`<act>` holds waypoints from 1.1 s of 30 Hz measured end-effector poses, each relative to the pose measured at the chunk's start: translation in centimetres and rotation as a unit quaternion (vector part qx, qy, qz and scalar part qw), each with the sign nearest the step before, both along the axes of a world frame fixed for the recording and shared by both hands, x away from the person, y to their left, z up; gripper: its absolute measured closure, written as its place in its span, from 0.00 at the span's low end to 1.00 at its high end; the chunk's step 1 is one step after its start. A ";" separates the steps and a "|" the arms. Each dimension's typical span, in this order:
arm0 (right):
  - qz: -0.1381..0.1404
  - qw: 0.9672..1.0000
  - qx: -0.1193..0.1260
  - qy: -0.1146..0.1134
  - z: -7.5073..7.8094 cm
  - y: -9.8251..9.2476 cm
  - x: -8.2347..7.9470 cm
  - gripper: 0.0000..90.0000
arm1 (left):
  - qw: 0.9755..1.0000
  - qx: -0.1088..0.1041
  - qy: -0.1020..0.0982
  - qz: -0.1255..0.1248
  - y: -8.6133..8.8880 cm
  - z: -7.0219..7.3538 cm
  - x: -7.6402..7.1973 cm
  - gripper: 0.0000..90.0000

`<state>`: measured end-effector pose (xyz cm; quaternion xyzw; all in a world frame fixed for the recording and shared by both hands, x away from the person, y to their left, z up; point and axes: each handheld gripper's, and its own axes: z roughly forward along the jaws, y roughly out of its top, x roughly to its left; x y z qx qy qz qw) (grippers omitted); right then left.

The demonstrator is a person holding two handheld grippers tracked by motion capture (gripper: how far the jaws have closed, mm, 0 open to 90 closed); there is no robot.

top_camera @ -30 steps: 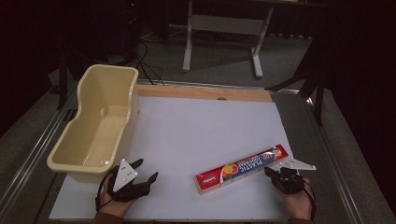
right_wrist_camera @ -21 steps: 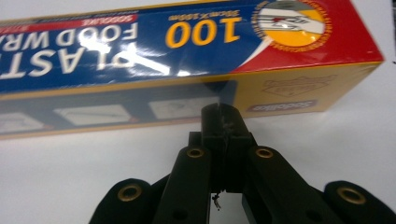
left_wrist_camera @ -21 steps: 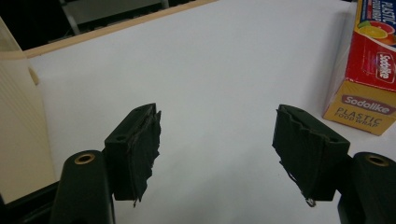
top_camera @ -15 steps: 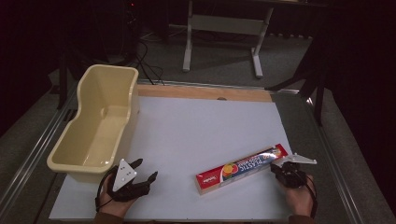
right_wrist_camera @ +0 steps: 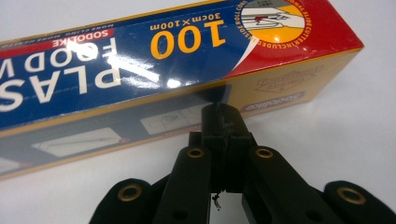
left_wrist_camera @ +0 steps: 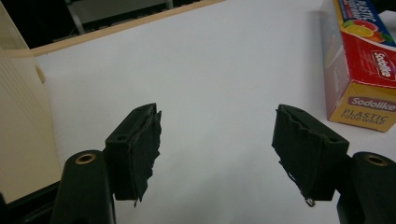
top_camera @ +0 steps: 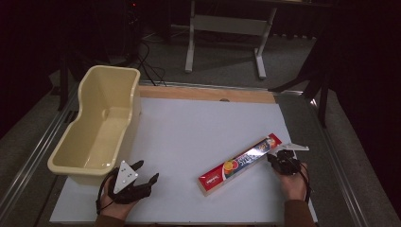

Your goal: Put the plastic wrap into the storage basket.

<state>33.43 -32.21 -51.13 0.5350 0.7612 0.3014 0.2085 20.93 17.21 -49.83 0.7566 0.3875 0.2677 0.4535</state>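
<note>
Red, blue and yellow cardboard makes up the plastic food wrap box (top_camera: 240,164), a long carton that lies flat and slantwise on the white worktop (top_camera: 198,127), its near end toward the person and its far end angled off to the right. In the right gripper view the printed top of the carton faces up, with a large yellow "100" on blue near its red end, and its yellow long side faces the camera. The right claw (top_camera: 275,157) sits just beside that far end of the carton; its 2 black jaws are clenched flat against each other with nothing between them, and their joined tip points at the yellow side wall, at or all but at its surface; I cannot tell whether it touches. The person's right hand (top_camera: 292,182) holds this gripper low over the worktop. Well apart, at the near left of the worktop, the left claw (top_camera: 147,172) hovers over bare white surface with its jaws spread wide and nothing in the gap; in the left gripper view the carton's near end shows off to the right. A cream plastic tub (top_camera: 101,125) stands along the worktop's left edge, just behind the left claw.
</note>
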 end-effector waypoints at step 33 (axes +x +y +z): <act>0.168 0.982 0.063 -0.066 4.4 8.4 -4.4 0.83 | 1.000 0.000 0.000 0.003 0.1 0.0 -0.1 0.35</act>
